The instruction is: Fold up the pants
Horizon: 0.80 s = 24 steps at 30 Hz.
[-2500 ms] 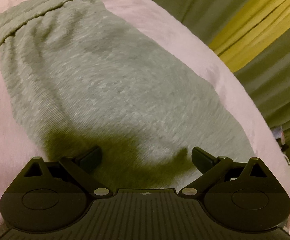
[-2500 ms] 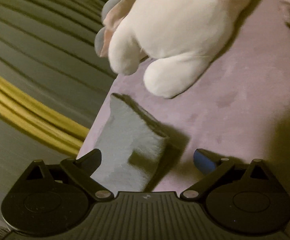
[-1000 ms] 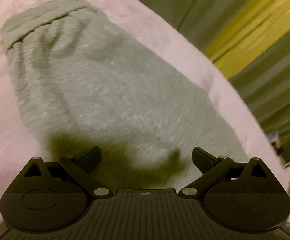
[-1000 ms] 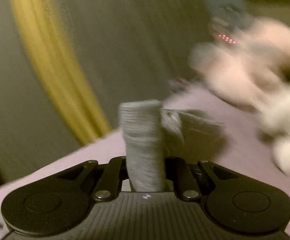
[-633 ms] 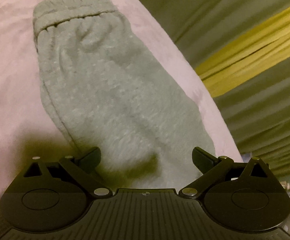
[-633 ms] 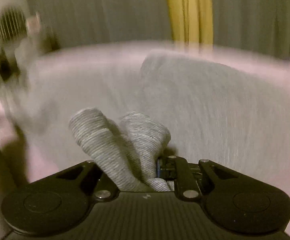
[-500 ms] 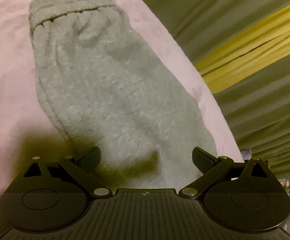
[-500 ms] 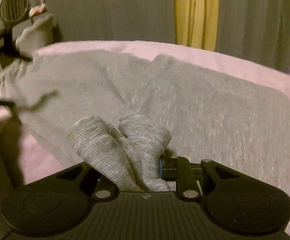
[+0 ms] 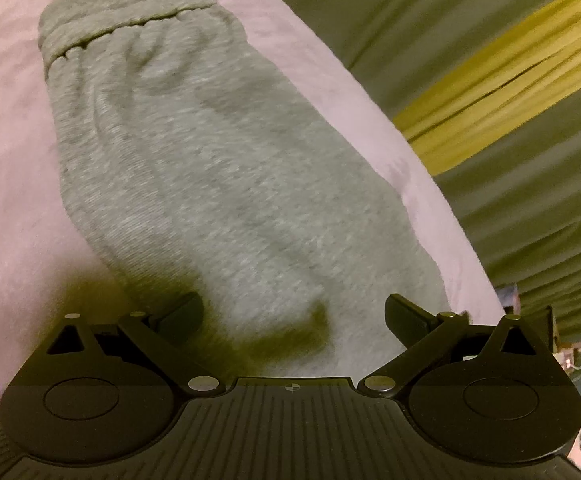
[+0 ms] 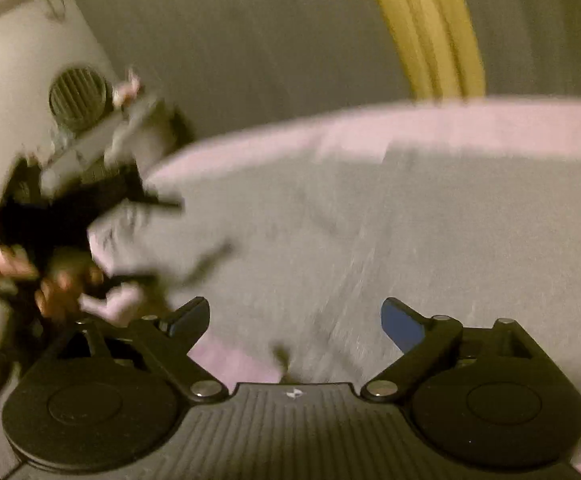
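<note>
Grey sweatpants [image 9: 226,184] lie folded along the pink bed, their ribbed waistband [image 9: 126,20] at the far end in the left wrist view. My left gripper [image 9: 294,316] hovers open just above the near end of the cloth, nothing between its fingers. In the blurred right wrist view the same pants [image 10: 370,232] spread across the bed. My right gripper [image 10: 294,316] hangs over them with jaws opening wide; the cuffs have dropped out and no cloth is pinched. A hand on the other gripper [image 10: 58,240] shows at the left.
The pink bed cover [image 9: 6,152] runs under the pants and ends at an edge on the right. Grey curtains with a yellow stripe [image 9: 502,80] hang behind the bed. A white appliance with a round grille [image 10: 74,100] stands at the far left.
My right gripper carried the gripped leg cuffs across onto the upper part of the pants, then spread its jaws and let them go. The left gripper stayed open and barely shifted.
</note>
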{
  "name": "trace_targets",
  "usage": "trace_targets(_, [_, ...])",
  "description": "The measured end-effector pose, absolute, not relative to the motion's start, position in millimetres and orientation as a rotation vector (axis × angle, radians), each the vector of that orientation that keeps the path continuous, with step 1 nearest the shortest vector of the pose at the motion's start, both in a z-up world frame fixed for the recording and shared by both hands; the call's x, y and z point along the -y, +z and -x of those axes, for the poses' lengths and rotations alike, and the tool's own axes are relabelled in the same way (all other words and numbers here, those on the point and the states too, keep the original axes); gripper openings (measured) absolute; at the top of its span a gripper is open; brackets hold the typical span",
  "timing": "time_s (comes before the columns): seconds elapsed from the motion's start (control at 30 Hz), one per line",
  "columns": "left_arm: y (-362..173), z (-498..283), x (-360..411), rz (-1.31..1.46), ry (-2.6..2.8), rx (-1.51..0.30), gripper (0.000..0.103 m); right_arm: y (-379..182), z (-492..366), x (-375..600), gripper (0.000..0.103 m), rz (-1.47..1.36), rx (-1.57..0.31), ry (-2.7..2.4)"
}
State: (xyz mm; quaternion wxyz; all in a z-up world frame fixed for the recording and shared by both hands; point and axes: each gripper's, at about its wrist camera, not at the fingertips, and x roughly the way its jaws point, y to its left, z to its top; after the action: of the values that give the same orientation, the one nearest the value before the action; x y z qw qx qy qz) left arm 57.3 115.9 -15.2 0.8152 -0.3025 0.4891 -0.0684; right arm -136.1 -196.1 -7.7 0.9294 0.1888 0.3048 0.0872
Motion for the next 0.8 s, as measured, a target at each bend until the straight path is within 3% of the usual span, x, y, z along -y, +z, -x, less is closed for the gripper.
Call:
trace_targets(0.13, [-12,-59,-107,0.579,-0.159,-1.048,0.101,-7,146,240,0.098,-0.449,-0.569,-0.095])
trace_targets(0.23, [-9,-59,-92,0.483,-0.21,-1.064,0.101,-29,148,274,0.098,-0.507,-0.683,-0.299])
trace_targets(0.4, [-4,-56,-55,0.292,-0.322,-1.091,0.101,-37,148,274,0.099,-0.457,-0.698,-0.285])
trace_targets(0.6, [-15,-50,-7,0.12,-0.438,-1.168,0.101,-41,154,298,0.099,-0.664,-0.627,-0.26])
trace_targets(0.8, [-33,-41,35,-0.233,-0.409,-1.165,0.101,-46,149,301,0.099,-0.728,-0.582,-0.257])
